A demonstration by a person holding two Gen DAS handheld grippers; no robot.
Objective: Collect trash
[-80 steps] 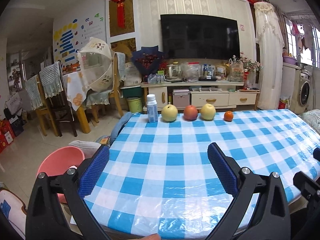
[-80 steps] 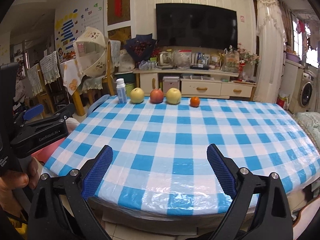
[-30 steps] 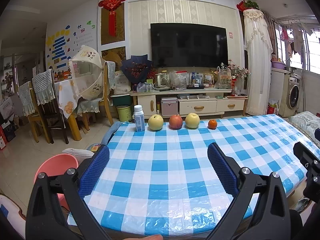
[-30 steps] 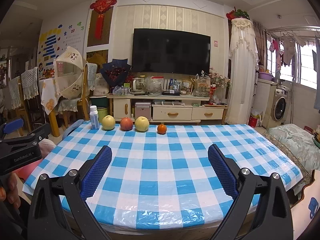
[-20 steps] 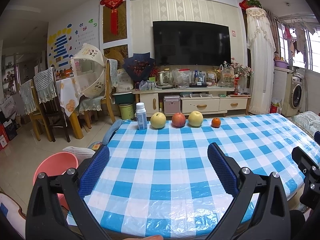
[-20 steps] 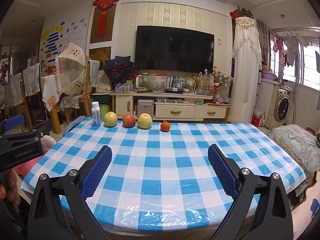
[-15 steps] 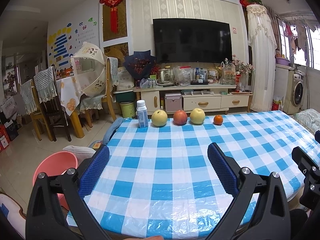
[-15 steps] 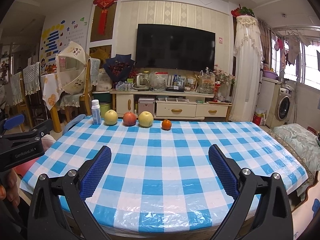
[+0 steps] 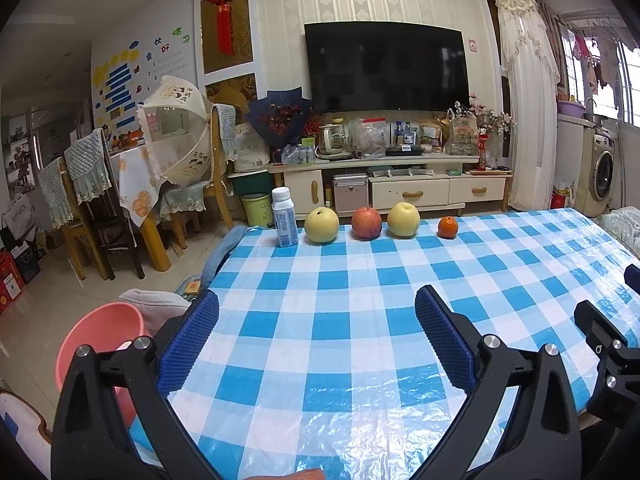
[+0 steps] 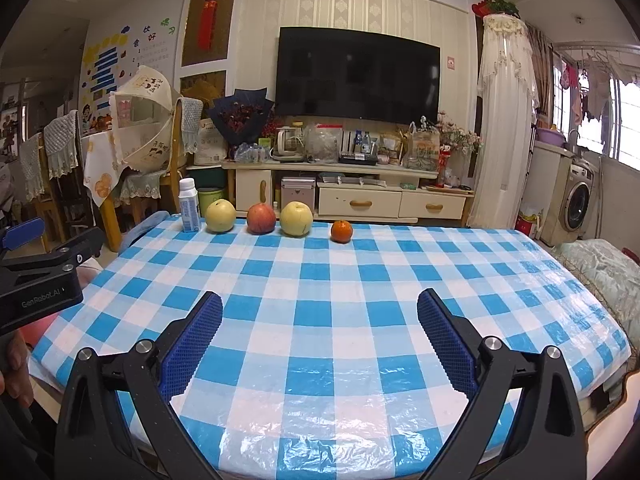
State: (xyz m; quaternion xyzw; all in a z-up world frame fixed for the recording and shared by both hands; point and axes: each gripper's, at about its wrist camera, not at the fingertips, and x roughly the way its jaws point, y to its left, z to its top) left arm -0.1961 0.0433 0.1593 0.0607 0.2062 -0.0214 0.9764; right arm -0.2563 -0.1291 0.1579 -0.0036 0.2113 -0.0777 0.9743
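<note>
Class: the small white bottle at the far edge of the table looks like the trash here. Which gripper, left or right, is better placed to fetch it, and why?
Probably the left gripper. Both are open and empty, but the bottle stands at the row's left end, nearer the left side, and the pink basin sits on the floor beside it. The right gripper would cross over.

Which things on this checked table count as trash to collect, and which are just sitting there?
For the job: small white bottle; pink basin on the floor, perhaps for the trash.

Just there: two yellow pears, red apple, orange.
</note>
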